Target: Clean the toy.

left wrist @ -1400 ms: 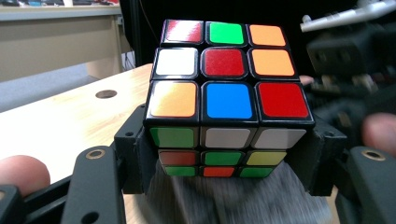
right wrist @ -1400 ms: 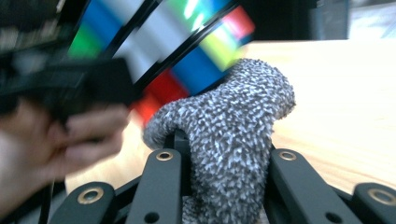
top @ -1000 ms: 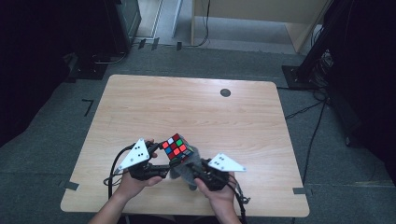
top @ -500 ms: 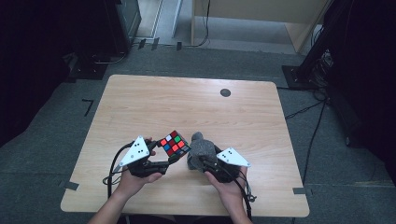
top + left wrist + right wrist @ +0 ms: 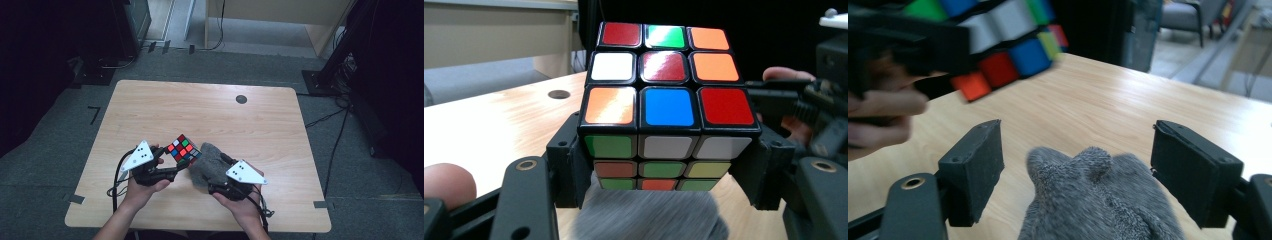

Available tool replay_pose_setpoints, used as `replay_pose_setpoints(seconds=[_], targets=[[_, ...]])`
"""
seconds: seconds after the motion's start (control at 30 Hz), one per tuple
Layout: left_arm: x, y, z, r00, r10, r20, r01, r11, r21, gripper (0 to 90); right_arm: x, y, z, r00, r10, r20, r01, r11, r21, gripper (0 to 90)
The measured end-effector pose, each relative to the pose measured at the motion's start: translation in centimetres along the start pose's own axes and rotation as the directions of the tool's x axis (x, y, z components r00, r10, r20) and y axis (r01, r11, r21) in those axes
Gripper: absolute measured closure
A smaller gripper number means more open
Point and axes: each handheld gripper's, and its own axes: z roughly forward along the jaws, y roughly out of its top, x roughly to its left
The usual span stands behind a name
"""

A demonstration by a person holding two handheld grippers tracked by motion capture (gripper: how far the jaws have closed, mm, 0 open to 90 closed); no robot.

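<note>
left gripper point(image 5: 176, 167) clamped on the puzzle cube point(image 5: 183, 149), jaws pressing its two opposite sides, cube held up off the wooden table point(image 5: 210, 115) near the front edge, a bit left of centre. in the left gripper view the cube point(image 5: 667, 107) sits square between the jaws, top face showing red, green, orange, white, blue stickers, front face green, white, yellow. the pads grip the lower rows on both sides. a fingertip shows at the bottom left of that view.

right gripper point(image 5: 212, 177) jaws apart, they have just been opening, with the grey cloth point(image 5: 209, 165) between them but the pads not pressing on it. in the right gripper view the cloth point(image 5: 1098, 200) bunches up between the two black jaws with clear gaps on both sides, fuzzy texture, slightly blurred. the cloth lies just right of the cube in the high view, touching or nearly touching it, cannot tell which. in the left gripper view a grey blur of cloth point(image 5: 649, 217) sits under the cube.

right gripper view also shows the cube point(image 5: 998, 45) at upper left, blurred, with the left hand point(image 5: 878, 110) behind it.

small dark round spot point(image 5: 241, 99) on the far part of the table, well apart from both hands.
</note>
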Motion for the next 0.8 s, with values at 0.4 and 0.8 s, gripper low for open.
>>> replay_pose_setpoints(seconds=[0.4, 0.8], targets=[[-1.2, 0.1, 1.3, 0.9923, -0.073, 0.1, 0.068, 0.9962, 0.054, 34.3, 2.5, -0.2, 0.5, 0.9894, -0.145, 0.01, 0.145, 0.988, -0.051, 19.1], [-1.2, -0.5, 2.1, 0.9783, -0.129, 0.162, 0.115, 0.9891, 0.092, 33.4, 3.4, -0.8, 0.2, 0.9594, -0.244, 0.141, 0.255, 0.965, -0.066, 34.1]])
